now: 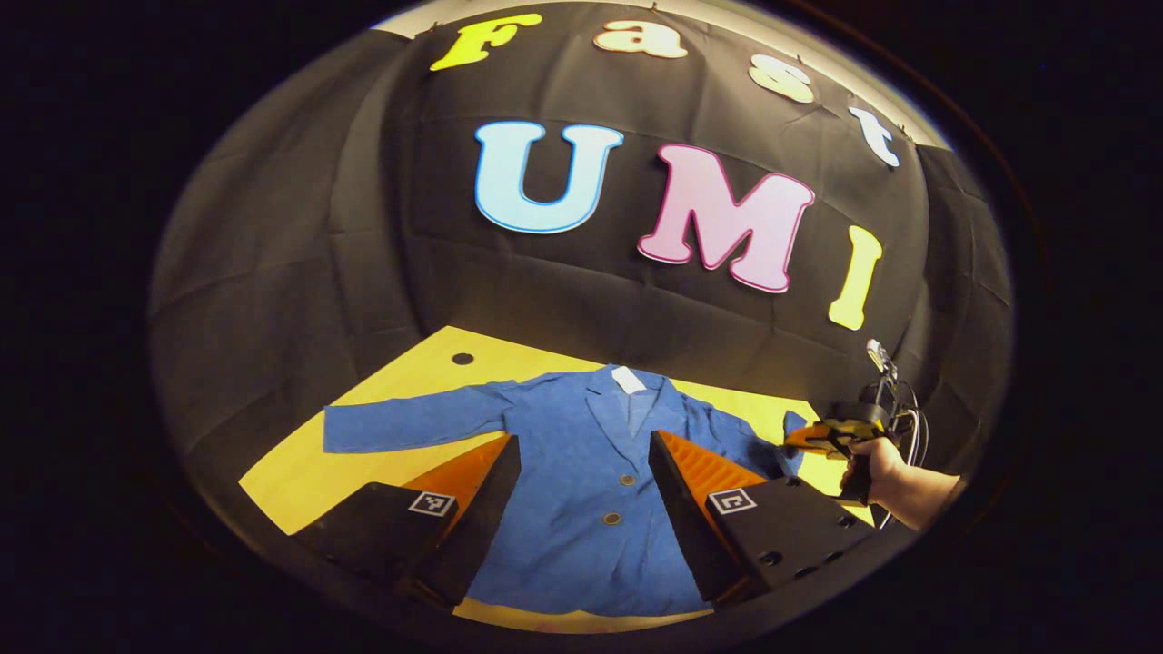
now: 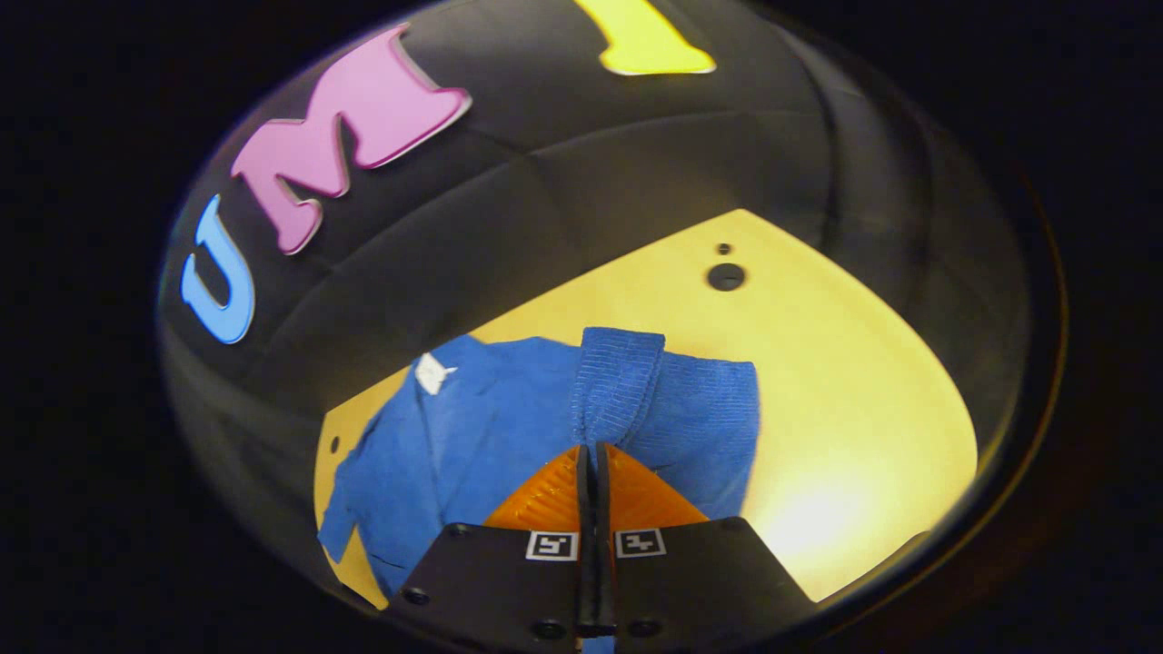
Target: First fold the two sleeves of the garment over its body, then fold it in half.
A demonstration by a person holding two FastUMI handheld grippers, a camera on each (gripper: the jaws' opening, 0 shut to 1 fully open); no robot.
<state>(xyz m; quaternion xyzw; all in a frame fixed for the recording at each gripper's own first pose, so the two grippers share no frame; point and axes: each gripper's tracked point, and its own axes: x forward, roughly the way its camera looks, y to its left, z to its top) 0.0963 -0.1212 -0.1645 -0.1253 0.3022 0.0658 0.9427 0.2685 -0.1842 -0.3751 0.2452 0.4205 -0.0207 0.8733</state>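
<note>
Left sleeve: in the left gripper view it [image 1: 409, 425] is lying stretched straight out over the table, flat, a long soft tube of blue cloth ending in a squared cuff.
My left gripper: I am holding it [image 1: 581, 454] above the lower half of the jacket with its two wedge-shaped, ribbed fingers spread wide apart, gripping nothing; the cloth is showing between them.
Jacket: the garment [image 1: 591, 490] is lying face up in the middle of the table, collar toward the booth wall, hem toward me. It is a blue blazer of a finely ribbed, corduroy-like weave, with notched lapels and a small white tag [image 1: 629, 379] at the neck.
Buttons: two small round dull ones [image 1: 627, 479] are sitting one below the other down the front.
Table: the top [image 1: 300, 472] is showing smooth and yellow around the jacket, with a dark round hole [image 1: 462, 358] near its far left corner.
Right sleeve: in the right gripper view it [image 2: 618, 381] is rising in a bunched, ribbed fold off the jacket's side, its end caught at my fingertips.
My right gripper: I am clamping it [image 2: 592, 450] on the right sleeve, the two fingers pressed together with only a thin line between them and cloth pinched at the tips. In the left gripper view it is showing farther off at the jacket's right edge.
Hand: my hand [image 1: 886, 468] is wrapping around the right gripper's handle.
</note>
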